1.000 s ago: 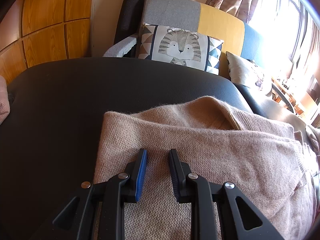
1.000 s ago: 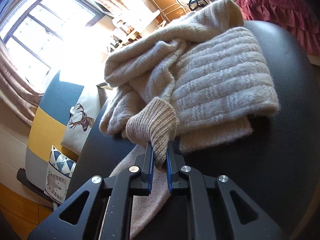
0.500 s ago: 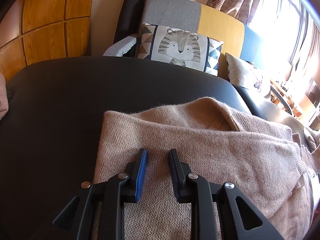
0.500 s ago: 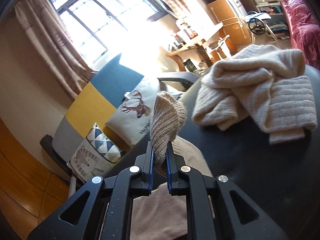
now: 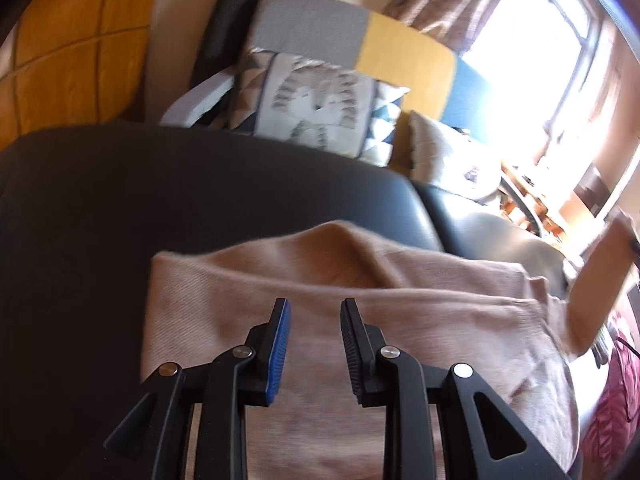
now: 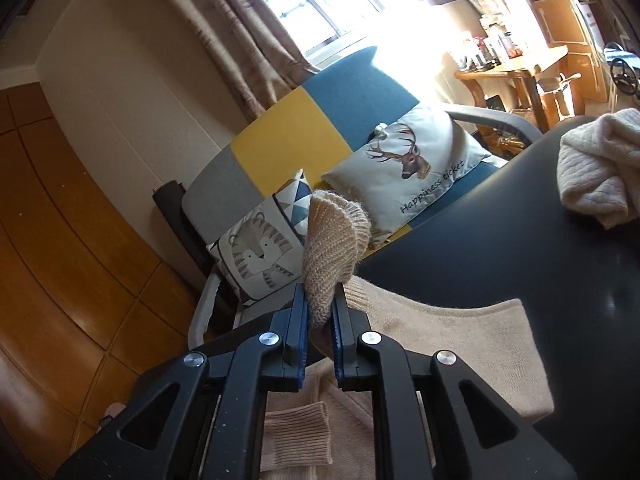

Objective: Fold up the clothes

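A beige knit sweater (image 5: 360,280) lies spread on a black leather surface (image 5: 160,200). My left gripper (image 5: 315,308) hovers just over the sweater's body. Its jaws are opening, with a clear gap and nothing pinched between the pads. My right gripper (image 6: 320,300) is shut on the ribbed cuff (image 6: 332,248) of one sleeve and holds it up above the sweater body (image 6: 460,344). The left wrist view shows that lifted sleeve (image 5: 600,272) rising at the far right. The other cuff (image 6: 296,432) lies flat under the right gripper.
A crumpled cream sweater (image 6: 592,168) sits further right on the black surface (image 6: 520,240). Behind stands a grey, yellow and blue sofa (image 6: 280,136) with a tiger cushion (image 6: 256,256) and a deer cushion (image 6: 408,168). Wooden panels (image 6: 60,260) are at left, a bright window behind.
My right gripper has lifted the cuff and carried it away from the cream sweater, over the beige body. My left gripper has risen slightly and its jaws stand wider.
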`<state>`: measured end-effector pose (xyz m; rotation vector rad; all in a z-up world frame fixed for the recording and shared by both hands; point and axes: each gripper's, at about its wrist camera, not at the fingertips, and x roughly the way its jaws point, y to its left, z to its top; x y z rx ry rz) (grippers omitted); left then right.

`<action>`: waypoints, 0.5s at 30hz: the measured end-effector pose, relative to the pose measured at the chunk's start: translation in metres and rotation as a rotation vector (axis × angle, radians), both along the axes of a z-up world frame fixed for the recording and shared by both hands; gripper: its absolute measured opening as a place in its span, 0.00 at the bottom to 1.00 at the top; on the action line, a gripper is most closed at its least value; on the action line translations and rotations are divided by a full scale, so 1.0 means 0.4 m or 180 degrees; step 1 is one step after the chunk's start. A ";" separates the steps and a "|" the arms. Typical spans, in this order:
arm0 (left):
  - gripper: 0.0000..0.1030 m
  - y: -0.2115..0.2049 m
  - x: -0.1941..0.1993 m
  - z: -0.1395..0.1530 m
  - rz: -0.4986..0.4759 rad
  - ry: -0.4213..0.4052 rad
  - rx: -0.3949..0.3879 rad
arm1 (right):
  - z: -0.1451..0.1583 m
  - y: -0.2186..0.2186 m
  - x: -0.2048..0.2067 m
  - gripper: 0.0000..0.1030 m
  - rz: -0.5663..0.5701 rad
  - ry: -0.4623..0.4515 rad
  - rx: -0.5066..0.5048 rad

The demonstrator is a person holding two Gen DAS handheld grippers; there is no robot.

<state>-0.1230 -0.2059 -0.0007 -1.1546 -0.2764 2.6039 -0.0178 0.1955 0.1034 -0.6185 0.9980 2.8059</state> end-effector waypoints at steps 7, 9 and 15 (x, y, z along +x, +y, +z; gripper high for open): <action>0.40 0.180 -0.005 0.078 -0.0944 -0.0128 0.0599 | -0.039 -0.178 -0.053 0.10 0.0452 -0.0054 0.0307; 0.45 0.224 -0.010 0.087 -0.1089 -0.0245 0.0846 | -0.063 -0.240 -0.064 0.10 0.0595 -0.0115 0.0492; 0.52 0.294 -0.022 0.085 -0.1221 -0.0535 0.1220 | -0.128 -0.400 -0.084 0.10 0.0976 -0.0233 0.1045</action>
